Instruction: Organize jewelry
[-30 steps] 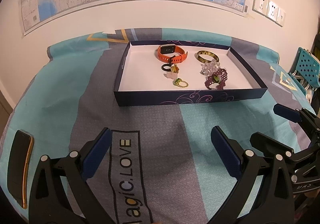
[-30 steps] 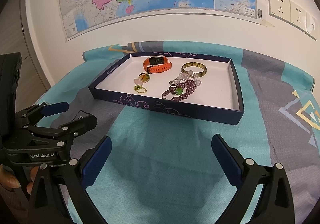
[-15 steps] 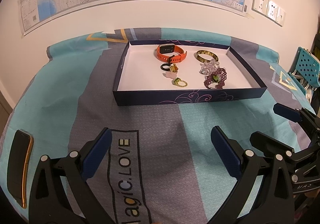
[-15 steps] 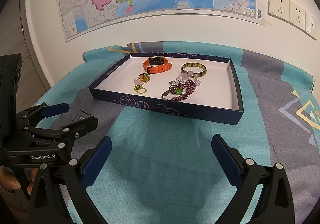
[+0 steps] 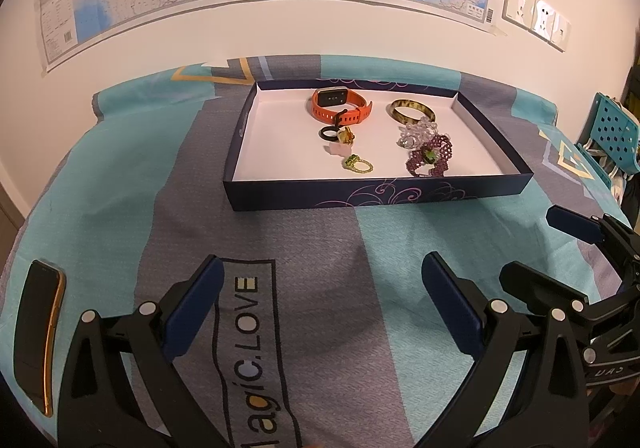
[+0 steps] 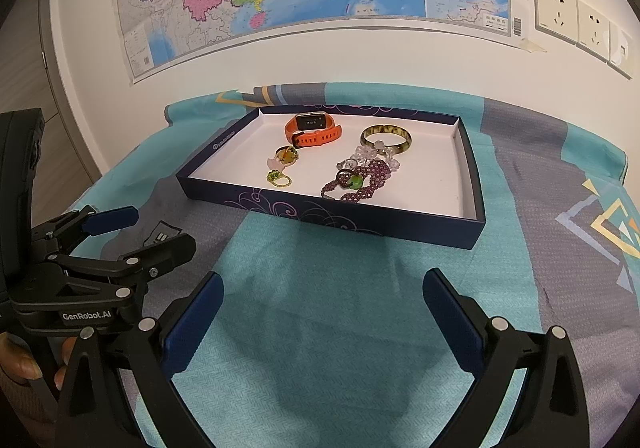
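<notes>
A dark blue tray (image 5: 360, 196) sits mid-frame, white inside. At its back lie an orange watch (image 5: 340, 108) and a bangle (image 5: 412, 112); rings (image 5: 356, 164) and purple beads (image 5: 430, 158) lie nearer.

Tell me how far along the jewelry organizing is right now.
Done: every piece I can see already lies in the navy tray: the orange watch, the bangle, the purple beaded bracelet, and the small rings. In hand: nothing. The left gripper and right gripper are both open, over the cloth short of the tray. Left: the pieces lie in loose clusters, some touching, so any sorting remains.
</notes>
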A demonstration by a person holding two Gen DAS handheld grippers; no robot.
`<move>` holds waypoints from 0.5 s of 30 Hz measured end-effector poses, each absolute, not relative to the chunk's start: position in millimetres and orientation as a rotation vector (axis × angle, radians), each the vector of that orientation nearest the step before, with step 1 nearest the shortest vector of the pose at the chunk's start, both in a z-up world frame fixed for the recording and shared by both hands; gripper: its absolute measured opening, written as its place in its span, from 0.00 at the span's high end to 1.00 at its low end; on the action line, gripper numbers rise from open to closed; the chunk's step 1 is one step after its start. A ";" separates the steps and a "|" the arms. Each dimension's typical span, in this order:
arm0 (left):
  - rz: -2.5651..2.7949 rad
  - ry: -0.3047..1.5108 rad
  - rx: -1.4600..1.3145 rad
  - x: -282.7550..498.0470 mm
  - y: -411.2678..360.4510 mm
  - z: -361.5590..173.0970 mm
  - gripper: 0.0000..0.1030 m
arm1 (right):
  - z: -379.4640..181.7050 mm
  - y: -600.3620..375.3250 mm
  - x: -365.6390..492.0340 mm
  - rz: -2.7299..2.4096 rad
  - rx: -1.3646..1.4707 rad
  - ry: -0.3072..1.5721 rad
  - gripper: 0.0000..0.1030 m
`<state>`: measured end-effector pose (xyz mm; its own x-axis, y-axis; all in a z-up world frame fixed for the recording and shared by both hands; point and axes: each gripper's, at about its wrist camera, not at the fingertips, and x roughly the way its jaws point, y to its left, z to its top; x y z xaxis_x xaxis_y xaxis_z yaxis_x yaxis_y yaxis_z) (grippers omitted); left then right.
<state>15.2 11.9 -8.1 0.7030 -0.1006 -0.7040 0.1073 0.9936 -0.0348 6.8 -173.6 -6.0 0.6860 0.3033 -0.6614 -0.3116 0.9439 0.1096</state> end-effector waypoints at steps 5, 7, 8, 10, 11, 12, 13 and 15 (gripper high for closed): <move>-0.117 0.784 0.008 15.0 11.6 -8.1 0.05 | -6.2 -173.5 6.6 0.343 -0.015 0.740 0.06; -0.118 0.784 0.008 15.2 11.8 -8.2 0.05 | -6.0 -173.5 6.4 0.344 -0.014 0.741 0.06; -0.118 0.785 0.008 15.2 11.8 -8.1 0.05 | -6.1 -173.6 6.4 0.344 -0.014 0.741 0.06; -0.117 0.784 0.008 15.1 11.6 -8.1 0.05 | -5.8 -173.8 6.2 0.344 -0.013 0.740 0.06; -0.118 0.784 0.009 15.2 11.6 -8.2 0.05 | -6.1 -173.7 6.6 0.345 -0.013 0.741 0.06; -0.118 0.785 0.008 15.4 11.8 -8.1 0.05 | -6.0 -173.6 6.3 0.345 -0.014 0.740 0.06; -0.119 0.785 0.008 15.4 11.7 -8.1 0.05 | -6.0 -173.7 6.4 0.344 -0.014 0.740 0.06; -0.119 0.786 0.007 15.4 11.6 -8.0 0.05 | -6.3 -173.7 6.5 0.344 -0.014 0.742 0.06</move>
